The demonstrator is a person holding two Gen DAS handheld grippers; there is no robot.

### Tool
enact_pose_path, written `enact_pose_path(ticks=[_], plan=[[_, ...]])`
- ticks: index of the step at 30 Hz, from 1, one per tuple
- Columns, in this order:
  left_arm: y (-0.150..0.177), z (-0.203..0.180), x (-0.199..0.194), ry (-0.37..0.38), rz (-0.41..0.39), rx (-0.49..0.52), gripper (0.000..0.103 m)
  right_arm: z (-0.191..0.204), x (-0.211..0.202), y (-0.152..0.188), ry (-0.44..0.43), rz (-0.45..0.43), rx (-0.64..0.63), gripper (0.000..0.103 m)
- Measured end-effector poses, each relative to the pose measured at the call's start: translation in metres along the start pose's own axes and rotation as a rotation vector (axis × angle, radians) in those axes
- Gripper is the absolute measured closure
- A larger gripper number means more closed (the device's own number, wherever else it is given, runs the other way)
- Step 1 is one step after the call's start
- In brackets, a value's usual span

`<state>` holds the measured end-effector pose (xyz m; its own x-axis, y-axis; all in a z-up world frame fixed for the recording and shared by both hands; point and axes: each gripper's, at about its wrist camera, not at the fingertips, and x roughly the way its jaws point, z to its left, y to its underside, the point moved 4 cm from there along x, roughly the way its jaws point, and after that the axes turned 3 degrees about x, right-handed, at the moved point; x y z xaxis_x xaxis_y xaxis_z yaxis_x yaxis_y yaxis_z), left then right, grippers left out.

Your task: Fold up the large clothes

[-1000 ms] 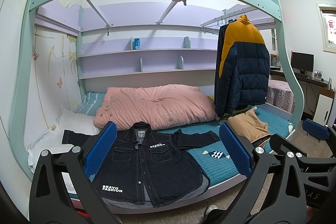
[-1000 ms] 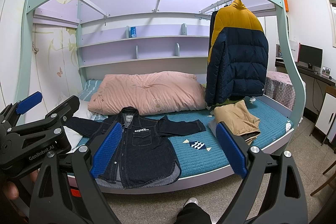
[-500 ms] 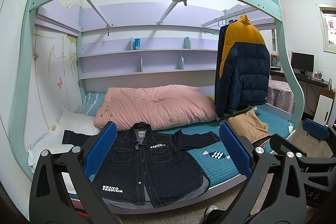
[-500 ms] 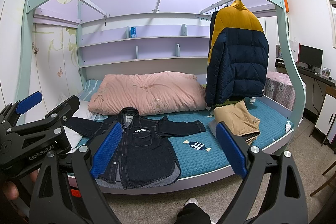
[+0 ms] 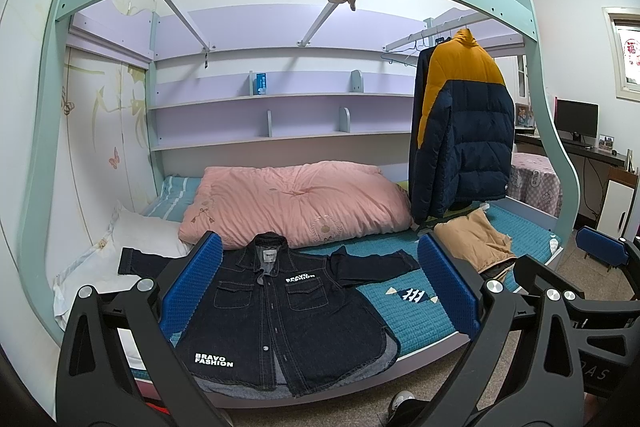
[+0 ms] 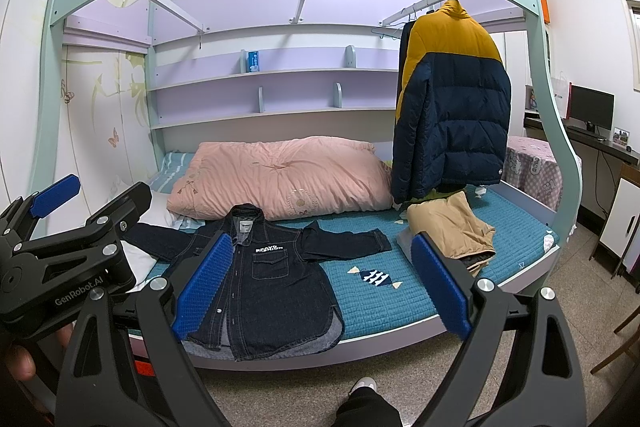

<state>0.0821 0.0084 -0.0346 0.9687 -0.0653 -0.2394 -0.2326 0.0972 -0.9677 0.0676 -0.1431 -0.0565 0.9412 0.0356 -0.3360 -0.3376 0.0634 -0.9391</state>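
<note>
Denim jacket lies flat beyond both spread tongs.

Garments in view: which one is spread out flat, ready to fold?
The dark denim jacket at the bed's front edge, sleeves out. The puffer jacket hangs; the tan garment is bunched.

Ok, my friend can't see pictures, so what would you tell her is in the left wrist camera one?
A dark denim jacket lies flat, sleeves spread, on a teal bed, framed by the open left gripper. Behind it lies a pink quilt; a navy-and-yellow puffer coat hangs at right.
</note>
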Motion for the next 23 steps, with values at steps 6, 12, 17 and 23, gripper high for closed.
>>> enact_pose_path(ticks=[6, 12, 17, 23], plan=[[0.0003, -0.0003, -0.0001, -0.001, 0.0, 0.0, 0.005, 0.0003, -0.0003, -0.0001, 0.001, 0.0, 0.001, 0.015], [0.0007, -0.0007, -0.0003, -0.001, -0.001, 0.0, 0.005, 0.0002, -0.0003, -0.0001, 0.001, 0.0, 0.002, 0.015], [0.001, -0.0009, -0.0003, -0.001, -0.001, 0.0, 0.005, 0.0002, -0.0001, -0.0001, 0.0, 0.0, 0.001, 0.015], [0.001, -0.0015, -0.0007, -0.001, -0.002, 0.001, 0.005, 0.0003, -0.0002, -0.0003, 0.0, 0.001, 0.002, 0.015]])
